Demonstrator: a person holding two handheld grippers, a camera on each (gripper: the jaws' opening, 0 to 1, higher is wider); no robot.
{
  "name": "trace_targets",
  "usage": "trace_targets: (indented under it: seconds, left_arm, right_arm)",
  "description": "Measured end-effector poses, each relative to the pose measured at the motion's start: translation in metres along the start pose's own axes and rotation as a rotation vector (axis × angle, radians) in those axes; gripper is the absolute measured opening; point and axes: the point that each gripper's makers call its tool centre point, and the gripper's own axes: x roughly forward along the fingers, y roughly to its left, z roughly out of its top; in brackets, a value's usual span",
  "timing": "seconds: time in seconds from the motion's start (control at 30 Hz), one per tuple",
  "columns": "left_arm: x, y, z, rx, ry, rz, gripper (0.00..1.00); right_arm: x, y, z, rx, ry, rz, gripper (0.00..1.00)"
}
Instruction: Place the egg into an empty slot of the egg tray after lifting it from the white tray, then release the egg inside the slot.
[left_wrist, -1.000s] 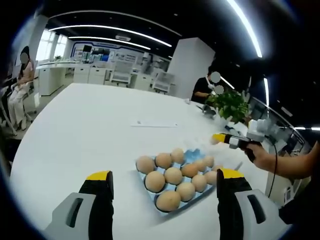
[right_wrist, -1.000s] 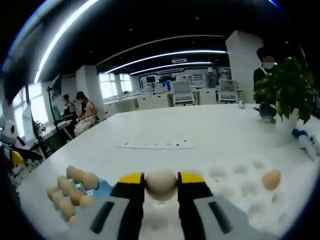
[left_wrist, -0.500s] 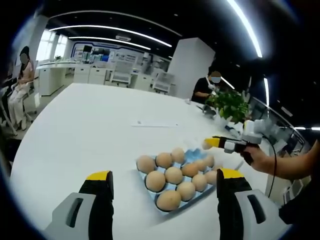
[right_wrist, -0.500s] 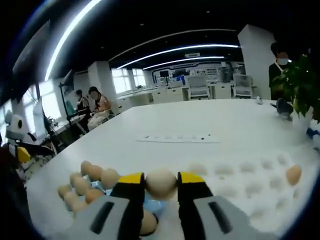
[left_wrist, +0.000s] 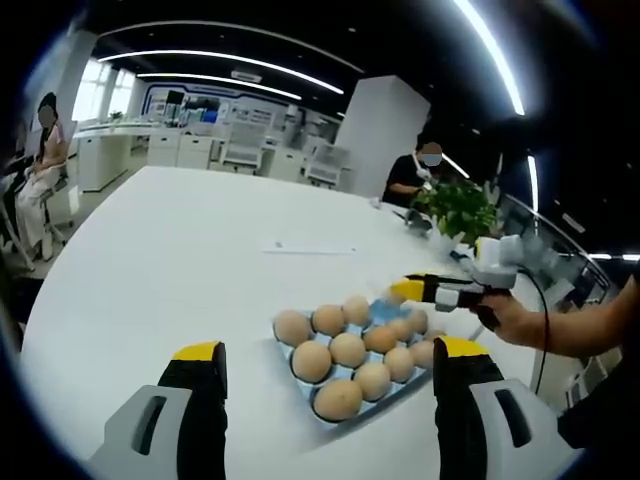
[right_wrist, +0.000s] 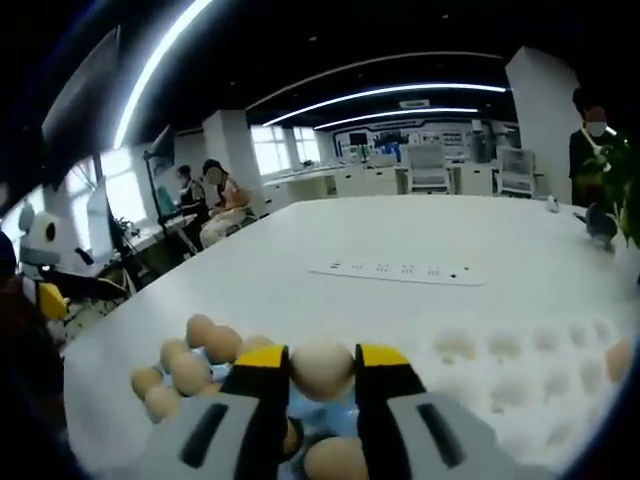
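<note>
A blue egg tray (left_wrist: 385, 311) holding several brown eggs lies on the white table, ahead of my open left gripper (left_wrist: 328, 364), whose jaws stand wide apart with nothing between them. My right gripper (right_wrist: 322, 372) is shut on a pale egg (right_wrist: 322, 369); in the left gripper view it reaches in from the right over the tray's far side, with the egg (left_wrist: 392, 296) at its tip. In the right gripper view the egg tray (right_wrist: 214, 366) with its eggs lies just below and left of the held egg. The white tray (right_wrist: 520, 375) with round dimples spreads to the right, with one egg (right_wrist: 618, 360) at its far right.
A white power strip (right_wrist: 388, 270) lies further back on the table (left_wrist: 180, 260). A potted plant (left_wrist: 462, 210) stands at the table's far right. People sit at desks in the background, and one stands beyond the plant. A person's hand (left_wrist: 520, 318) holds the right gripper.
The right gripper has carried the egg leftwards from over the white tray to above the egg tray. The left gripper has held still.
</note>
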Motion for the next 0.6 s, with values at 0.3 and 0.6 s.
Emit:
trace_targets:
  seconds: [0.3, 0.6]
  left_arm:
    - [0.001, -0.002, 0.001, 0.002, -0.004, -0.002, 0.85]
    - [0.001, -0.002, 0.003, -0.001, -0.008, -0.001, 0.85]
  right_arm:
    - [0.011, 0.012, -0.011, -0.002, 0.039, 0.039, 0.25]
    - [0.018, 0.016, -0.019, 0.017, 0.076, 0.059, 0.26]
